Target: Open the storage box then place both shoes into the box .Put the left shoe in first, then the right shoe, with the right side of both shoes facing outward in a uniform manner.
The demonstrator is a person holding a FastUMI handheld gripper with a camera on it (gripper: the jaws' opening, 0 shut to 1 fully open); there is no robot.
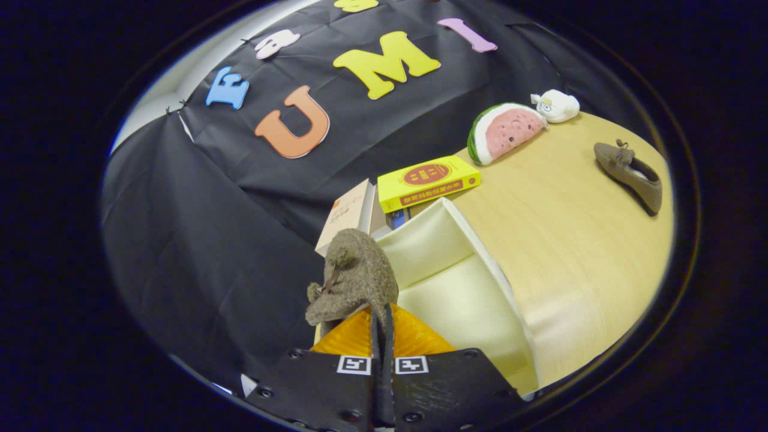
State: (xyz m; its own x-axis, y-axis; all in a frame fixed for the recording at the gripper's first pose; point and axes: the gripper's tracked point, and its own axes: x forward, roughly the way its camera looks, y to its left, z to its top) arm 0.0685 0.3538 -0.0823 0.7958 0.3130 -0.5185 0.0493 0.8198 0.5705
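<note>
While the view is strongly tilted, the gripper (382,336) has its two fingers drawn close together, clamped on the thin edge of a brown suede shoe (354,281), which stands up between and just ahead of them with a small bow showing on its near side. Held shoe sits over the open storage box (462,282), whose pale cream inner walls and floor lie just beyond and beside the fingers; I cannot tell if the shoe touches the box. Second brown shoe (631,174), same suede with a bow, lies well apart on the light wooden table (576,240), on its far part past the box. Beyond the box, touching or nearly touching its far wall, a yellow book (427,182) lies flat, with a tan-covered book (348,216) leaning beside it against the black cloth wall (210,240). Further along the wall a watermelon-slice plush (505,132) rests on the table, and a small white plush (557,105) sits just beside it.
</note>
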